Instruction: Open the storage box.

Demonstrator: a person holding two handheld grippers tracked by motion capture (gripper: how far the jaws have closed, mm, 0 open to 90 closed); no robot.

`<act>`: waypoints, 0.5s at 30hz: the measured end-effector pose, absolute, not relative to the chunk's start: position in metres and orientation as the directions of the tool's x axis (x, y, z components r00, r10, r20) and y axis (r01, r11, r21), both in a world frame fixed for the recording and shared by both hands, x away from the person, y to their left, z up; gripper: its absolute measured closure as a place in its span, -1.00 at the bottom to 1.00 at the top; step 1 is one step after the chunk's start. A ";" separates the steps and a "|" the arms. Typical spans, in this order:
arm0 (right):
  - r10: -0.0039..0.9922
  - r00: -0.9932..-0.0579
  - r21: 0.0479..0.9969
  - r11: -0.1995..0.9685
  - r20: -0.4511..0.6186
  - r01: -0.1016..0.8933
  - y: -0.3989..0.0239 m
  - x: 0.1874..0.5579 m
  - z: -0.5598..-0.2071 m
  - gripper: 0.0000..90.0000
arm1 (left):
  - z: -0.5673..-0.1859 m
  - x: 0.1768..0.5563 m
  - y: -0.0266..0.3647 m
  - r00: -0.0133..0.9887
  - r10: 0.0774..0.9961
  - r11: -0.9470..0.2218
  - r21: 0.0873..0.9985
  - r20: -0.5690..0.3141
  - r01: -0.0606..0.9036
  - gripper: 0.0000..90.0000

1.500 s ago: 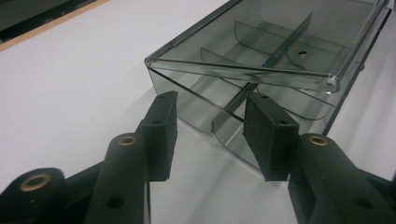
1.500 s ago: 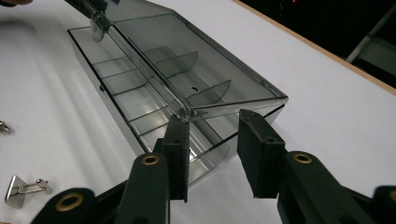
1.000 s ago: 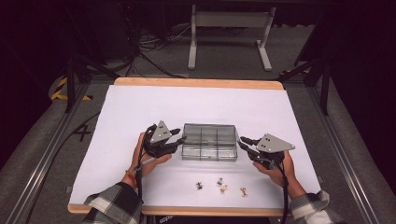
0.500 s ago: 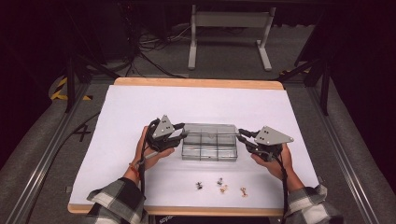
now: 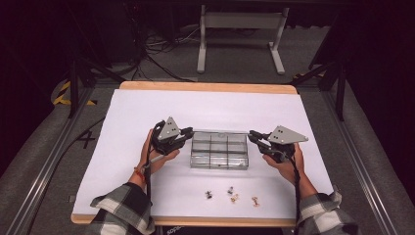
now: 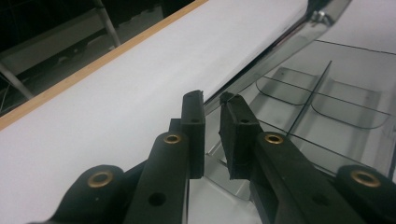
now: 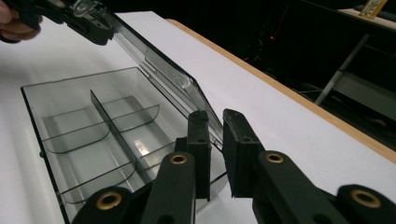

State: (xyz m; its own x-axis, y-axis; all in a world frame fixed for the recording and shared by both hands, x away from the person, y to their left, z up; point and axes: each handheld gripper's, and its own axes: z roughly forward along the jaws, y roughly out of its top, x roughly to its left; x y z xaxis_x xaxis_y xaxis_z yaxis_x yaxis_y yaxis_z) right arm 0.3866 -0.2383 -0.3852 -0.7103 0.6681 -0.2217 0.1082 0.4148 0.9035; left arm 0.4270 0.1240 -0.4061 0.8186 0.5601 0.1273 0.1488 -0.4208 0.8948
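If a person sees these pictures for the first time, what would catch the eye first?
Probably the clear compartment box at the middle of the white table, its lid raised. The left gripper and right gripper each pinch a lid corner. Then some small metal pieces lying near the front edge.

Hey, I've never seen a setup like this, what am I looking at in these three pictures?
A person sits at a white-covered table, holding a hand-held two-jaw tool in each hand. The wide picture comes from a camera above; the other two from cameras riding on each tool. The left tool and right tool each pinch one end of the raised clear lid of a clear compartment box, whose compartments look empty. Near the person lie a few small metal pieces, too small to identify.
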 end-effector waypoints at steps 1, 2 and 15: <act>0.667 -0.712 0.904 0.413 -0.219 0.108 -0.238 0.387 -0.385 0.84 | -0.405 0.427 0.124 0.820 0.559 -0.420 0.895 0.122 0.153 0.80; 0.666 -0.712 0.904 0.414 -0.223 0.104 -0.238 0.386 -0.385 0.84 | -0.405 0.427 0.125 0.819 0.558 -0.427 0.892 0.132 0.147 0.81; 0.691 -0.692 0.908 0.399 -0.207 0.127 -0.237 0.392 -0.382 0.88 | -0.402 0.430 0.126 0.816 0.568 -0.408 0.898 0.111 0.162 0.84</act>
State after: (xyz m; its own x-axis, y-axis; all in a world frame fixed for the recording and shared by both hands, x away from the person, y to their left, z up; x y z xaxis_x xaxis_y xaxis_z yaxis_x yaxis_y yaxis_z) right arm 0.3919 -0.2367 -0.3819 -0.6924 0.6913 -0.2066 0.1270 0.3987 0.9083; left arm 0.4298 0.1263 -0.4025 0.8157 0.5678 0.1106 0.1624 -0.4083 0.8983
